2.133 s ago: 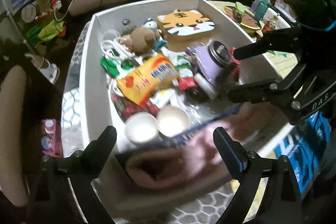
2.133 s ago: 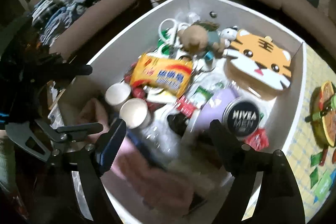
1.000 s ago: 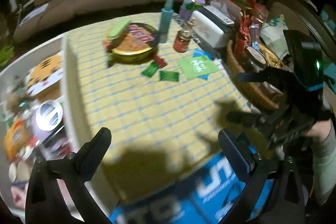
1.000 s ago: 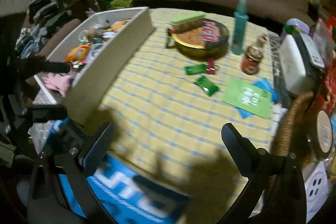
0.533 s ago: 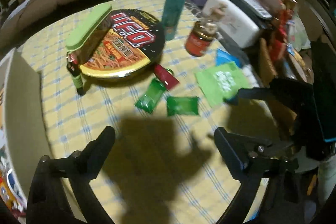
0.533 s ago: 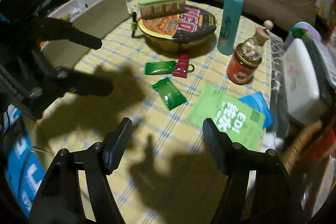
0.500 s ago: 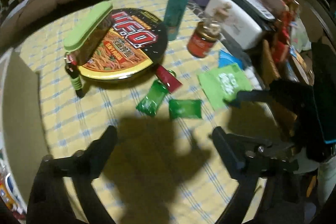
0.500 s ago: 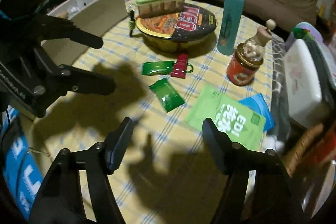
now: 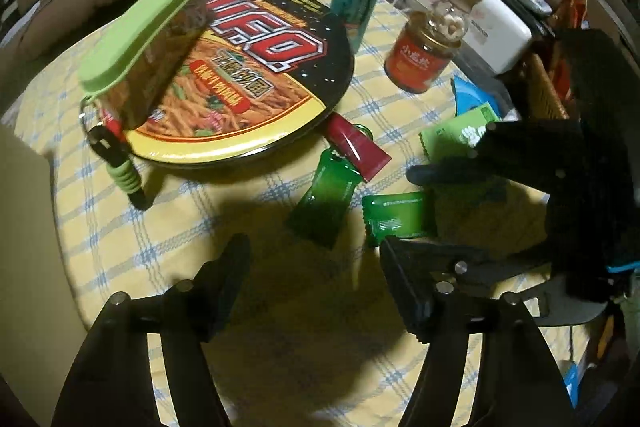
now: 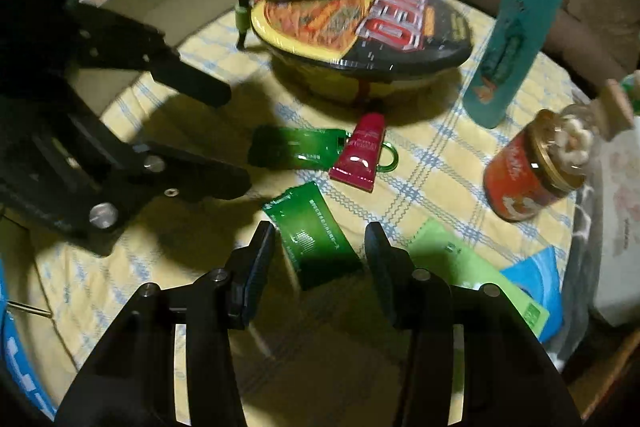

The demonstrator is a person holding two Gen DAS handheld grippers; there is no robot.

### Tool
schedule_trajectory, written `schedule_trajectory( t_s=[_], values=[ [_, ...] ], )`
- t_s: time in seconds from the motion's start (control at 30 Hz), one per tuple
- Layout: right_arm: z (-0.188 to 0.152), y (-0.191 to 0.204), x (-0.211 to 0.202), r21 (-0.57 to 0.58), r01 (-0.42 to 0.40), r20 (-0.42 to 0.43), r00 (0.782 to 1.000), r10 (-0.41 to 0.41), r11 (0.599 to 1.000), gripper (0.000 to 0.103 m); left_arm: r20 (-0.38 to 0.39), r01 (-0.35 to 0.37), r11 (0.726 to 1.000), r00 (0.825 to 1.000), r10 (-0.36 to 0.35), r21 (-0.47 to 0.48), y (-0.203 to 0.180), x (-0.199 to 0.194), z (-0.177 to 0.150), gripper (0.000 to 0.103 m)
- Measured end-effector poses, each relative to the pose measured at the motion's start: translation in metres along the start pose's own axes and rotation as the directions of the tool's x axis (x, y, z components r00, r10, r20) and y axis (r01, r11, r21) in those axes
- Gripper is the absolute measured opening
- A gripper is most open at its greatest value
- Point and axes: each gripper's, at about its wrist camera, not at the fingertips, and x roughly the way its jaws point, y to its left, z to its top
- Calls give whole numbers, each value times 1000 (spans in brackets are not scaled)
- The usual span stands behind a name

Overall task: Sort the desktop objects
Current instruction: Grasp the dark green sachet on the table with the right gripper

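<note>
**Both claws low over the green packets**

My right claw [image 10: 320, 247] points steeply down at the desk [image 10: 420, 171], its jaws partly open and just closing in; a dark green packet [image 10: 312, 239] lies flat between the tips, and I can't see the pads pressing it yet. My left claw [image 9: 312, 263] is wider, also just narrowing, with only bare checked cloth between its fingers. A second green packet [image 9: 326, 203] lies just ahead of it, touching a small red tube [image 9: 356, 147] that pokes out from under the edge of the noodle bowl [image 9: 256, 67]. A green-lidded box [image 9: 148, 39] rests tilted on the bowl's lid. Behind stand a teal bottle [image 10: 516, 39] and a red jar [image 10: 528, 179], well apart from the packets. A flat light-green sachet [image 10: 472, 271] lies beside my right claw, over a blue one [image 10: 536, 275].
</note>
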Motion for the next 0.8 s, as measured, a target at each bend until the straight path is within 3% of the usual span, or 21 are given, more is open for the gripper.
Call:
schedule_trajectory(
  t_s=[0.1,0.13,0.37,0.5,0.67,0.8],
  values=[
    [-3,2,-2,-6,-2,1,1000,2,1000,41,-7,-16,1000,1000,16,27,-1,4,2,75],
    [-4,4,-3,-7,8,3,1000,-8,1000,31,-6,-31,999,999,32,43,-2,6,3,76],
    [-29,2,-35,126,12,27,1000,-16,992,26,-26,-43,993,999,46,109,-12,18,11,76],
    [-48,-11,-62,275,-74,71,996,57,959,26,-23,-62,992,998,65,111,-17,26,14,76],
    [-58,-9,-73,323,-145,112,987,115,935,26,-17,-45,994,999,46,96,-15,28,17,75],
    [-59,-3,-76,320,-154,121,985,121,935,26,-2,-74,992,997,75,101,-12,24,18,45]
  ],
)
